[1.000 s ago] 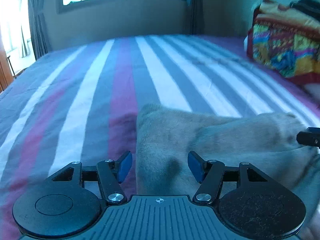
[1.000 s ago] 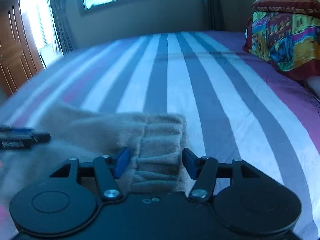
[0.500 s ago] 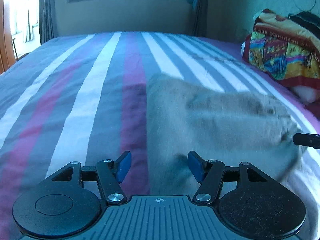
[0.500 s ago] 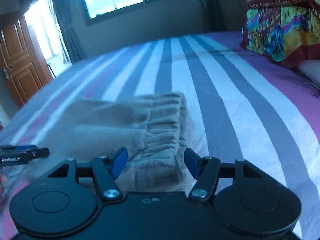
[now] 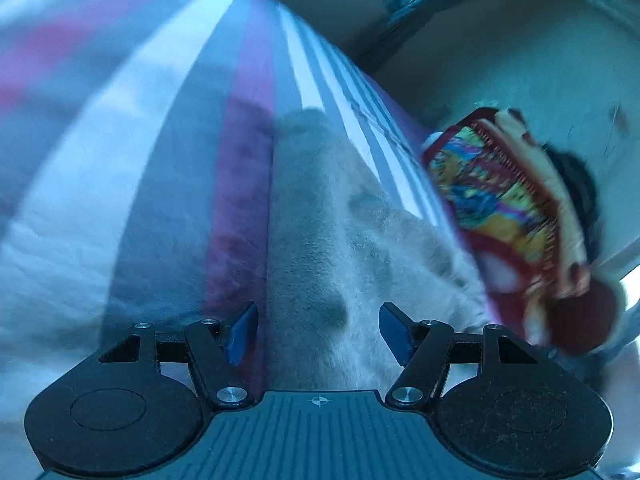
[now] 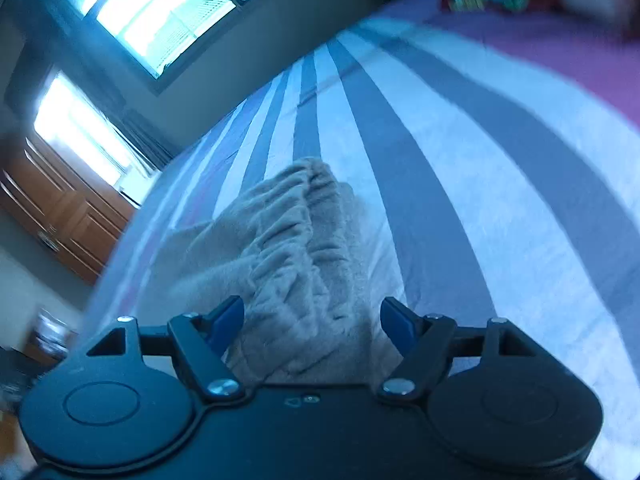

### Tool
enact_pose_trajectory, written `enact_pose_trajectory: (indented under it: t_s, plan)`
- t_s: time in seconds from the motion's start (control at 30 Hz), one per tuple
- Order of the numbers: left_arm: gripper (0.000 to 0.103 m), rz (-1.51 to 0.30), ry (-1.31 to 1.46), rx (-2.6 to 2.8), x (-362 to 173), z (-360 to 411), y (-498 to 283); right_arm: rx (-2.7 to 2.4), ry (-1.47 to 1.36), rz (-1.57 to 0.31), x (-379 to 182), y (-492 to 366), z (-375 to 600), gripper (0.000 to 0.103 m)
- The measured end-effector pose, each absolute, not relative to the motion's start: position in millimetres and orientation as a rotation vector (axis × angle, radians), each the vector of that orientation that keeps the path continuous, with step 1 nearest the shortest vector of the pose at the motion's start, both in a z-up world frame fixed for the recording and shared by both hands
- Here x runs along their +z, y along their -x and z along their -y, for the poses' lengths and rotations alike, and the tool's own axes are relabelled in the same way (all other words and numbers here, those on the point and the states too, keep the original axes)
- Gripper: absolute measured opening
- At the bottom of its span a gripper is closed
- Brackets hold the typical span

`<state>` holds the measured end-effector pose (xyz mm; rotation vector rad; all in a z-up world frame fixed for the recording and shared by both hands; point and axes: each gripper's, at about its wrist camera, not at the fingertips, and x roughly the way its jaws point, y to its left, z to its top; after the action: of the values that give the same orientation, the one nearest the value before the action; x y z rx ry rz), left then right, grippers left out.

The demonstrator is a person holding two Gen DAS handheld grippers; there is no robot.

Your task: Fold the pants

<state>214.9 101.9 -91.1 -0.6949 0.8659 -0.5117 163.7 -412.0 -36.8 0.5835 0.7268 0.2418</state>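
— Where are the pants point(image 5: 320, 248) being kept?

— They are being laid folded on the striped bed point(image 5: 80, 208), waistband (the gathered end) seen between the pads of the right gripper point(image 6: 312, 322).

— Is anything being gripped?

— No. The jaws of the left gripper point(image 5: 318, 330) and the right are being opened; cloth is untouched between them.
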Motion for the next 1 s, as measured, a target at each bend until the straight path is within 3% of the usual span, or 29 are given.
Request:
enact_pose_trajectory:
  t_s: [0.1,0.3,0.37,0.43,0.6,0.67,0.73,0.83,1.0]
  plan:
    - [0.066,-0.903,0.794,-0.569,-109.5,-109.4,-232.3,0.331,-0.670,-0.807,-53.4,-181.6,421.1,0.083]
    - [0.064,-0.902,0.842,-0.689,-131.2,-103.3,-261.9,0.436,-0.706,-0.794,-71.0,-205.6,427.9,0.078]
    - [0.058,-0.901,0.840,-0.720,-136.1,-96.8,-273.7,0.489,-0.715,-0.808,-75.9,-215.5,425.9,0.078]
    - [0.035,-0.908,0.833,-0.710,-142.3,-92.2,-286.0,0.547,-0.721,-0.813,-80.1,-228.7,424.9,0.079]
    - [0.030,-0.867,0.891,-0.789,-154.7,-84.9,-299.7,0.629,-0.632,-0.795,-83.2,-245.0,414.6,0.077]
    - [0.030,-0.842,0.903,-0.792,-153.5,-85.8,-297.3,0.648,-0.587,-0.802,-79.0,-250.4,406.7,0.072]
    - [0.028,-0.800,0.940,-0.795,-148.6,-89.1,-292.8,0.654,-0.585,-0.815,-75.3,-253.5,402.6,0.058]
    - [0.028,-0.709,0.996,-0.808,-136.2,-99.7,-291.7,0.687,-0.620,-0.789,-59.9,-256.4,404.3,0.050]
    - [0.028,-0.609,0.952,-0.782,-95.5,-130.4,-333.8,0.797,-0.546,-0.736,-11.5,-298.2,380.8,0.048]
